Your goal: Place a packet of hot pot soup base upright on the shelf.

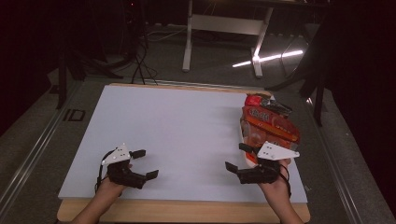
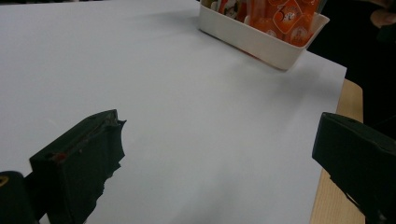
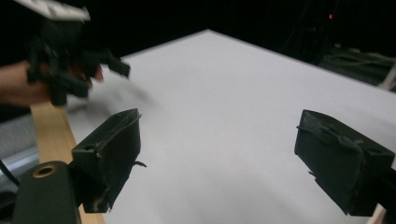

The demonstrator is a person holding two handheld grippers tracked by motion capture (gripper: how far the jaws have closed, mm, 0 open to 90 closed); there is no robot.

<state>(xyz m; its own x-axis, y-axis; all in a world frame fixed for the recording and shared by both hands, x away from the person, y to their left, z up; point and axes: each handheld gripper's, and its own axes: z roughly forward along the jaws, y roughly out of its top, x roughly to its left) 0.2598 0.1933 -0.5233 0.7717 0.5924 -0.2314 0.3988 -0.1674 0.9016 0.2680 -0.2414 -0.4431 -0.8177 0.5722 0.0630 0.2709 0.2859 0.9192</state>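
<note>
Jaws of both the left gripper and right gripper gape wide, holding nothing, above the white bench; a white tub of orange packets sits far right.

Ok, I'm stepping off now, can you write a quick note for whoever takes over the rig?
Left tongs: open, empty, low over the near left of the white sheet.
Right tongs: open, empty, at the near right, just in front of the white tray.
Tray: at the sheet's right edge, packed with orange and red snack packets.
Done: cannot tell from how things lie; no packet lies loose on the sheet.
Left: likely any work on the packets in the tray; neither tongs touch them yet.
</note>
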